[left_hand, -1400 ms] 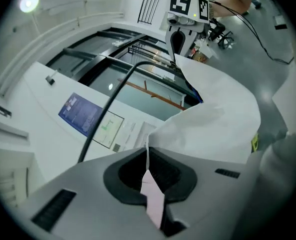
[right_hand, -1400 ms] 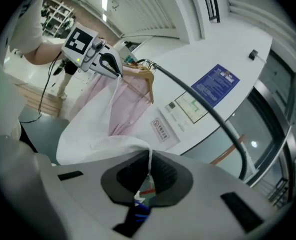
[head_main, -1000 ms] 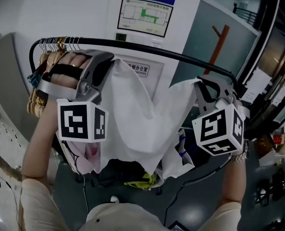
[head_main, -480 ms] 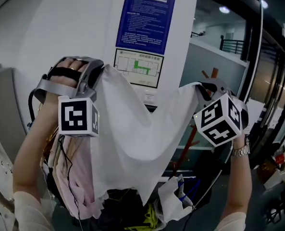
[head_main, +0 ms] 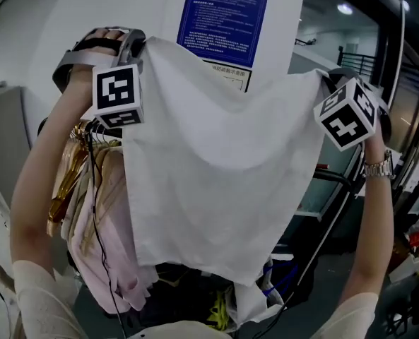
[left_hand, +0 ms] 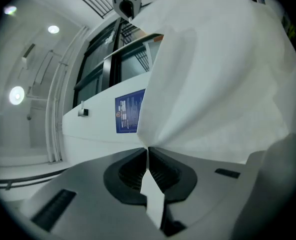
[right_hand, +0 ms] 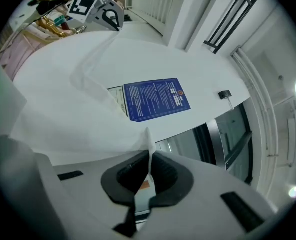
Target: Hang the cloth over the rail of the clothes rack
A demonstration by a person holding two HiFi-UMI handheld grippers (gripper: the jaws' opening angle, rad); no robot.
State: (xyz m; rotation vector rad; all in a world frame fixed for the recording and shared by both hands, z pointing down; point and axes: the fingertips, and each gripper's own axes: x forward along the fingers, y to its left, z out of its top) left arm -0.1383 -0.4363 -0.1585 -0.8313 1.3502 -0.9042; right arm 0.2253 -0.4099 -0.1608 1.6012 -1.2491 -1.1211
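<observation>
A white cloth (head_main: 216, 168) hangs spread out in front of me, held by its two top corners. My left gripper (head_main: 143, 45) is shut on the left corner, and my right gripper (head_main: 321, 78) is shut on the right corner. In the left gripper view the jaws pinch a cloth corner (left_hand: 148, 151) and the cloth (left_hand: 217, 84) billows to the right. In the right gripper view the jaws are closed on the other corner (right_hand: 148, 156), with the cloth (right_hand: 78, 99) stretching left. The cloth hides most of the rack's black rail (head_main: 334, 177); only a short piece shows at the right.
Wooden and gold hangers (head_main: 71, 179) with a pink garment (head_main: 114, 253) hang at the left, close to the cloth's edge. Behind stands a white pillar with a blue notice (head_main: 227, 9). Glass partitions (head_main: 407, 119) are at the right. Bags and cables lie on the floor below.
Both grippers have risen and moved apart, so the sagging cloth is now stretched wide. My view has tilted up, and the rail seen a second ago is now behind the cloth.
</observation>
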